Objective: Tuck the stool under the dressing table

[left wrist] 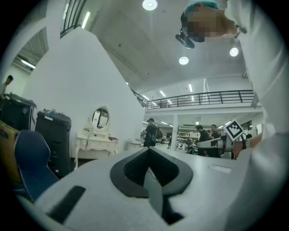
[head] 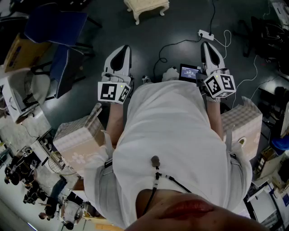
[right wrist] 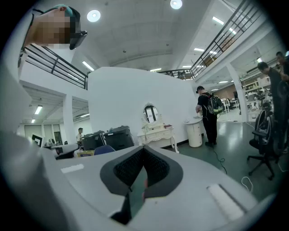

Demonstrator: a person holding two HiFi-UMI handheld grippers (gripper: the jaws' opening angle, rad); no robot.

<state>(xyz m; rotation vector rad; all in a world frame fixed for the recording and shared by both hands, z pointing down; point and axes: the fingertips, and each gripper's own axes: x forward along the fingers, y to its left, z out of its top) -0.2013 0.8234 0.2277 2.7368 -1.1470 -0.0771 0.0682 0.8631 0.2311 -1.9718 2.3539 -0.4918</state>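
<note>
Floor [head: 180, 25] bears stool [head: 146, 6] beyond left claw [head: 122, 49].

We stand on a dark grey floor [head: 180, 27] in a high hall, where a white wall [right wrist: 122, 90] curves up to a white ceiling [right wrist: 135, 40] with round lamps [left wrist: 149, 4] lit, and a railed gallery [left wrist: 203, 97] runs above. By the wall we see black cases [left wrist: 54, 133] and a round white cabinet [right wrist: 195, 133]. A blue chair [head: 54, 25] stands on the floor at our left, a black office chair [right wrist: 264, 151] at the right, and a power strip [head: 206, 34] lies between.
</note>
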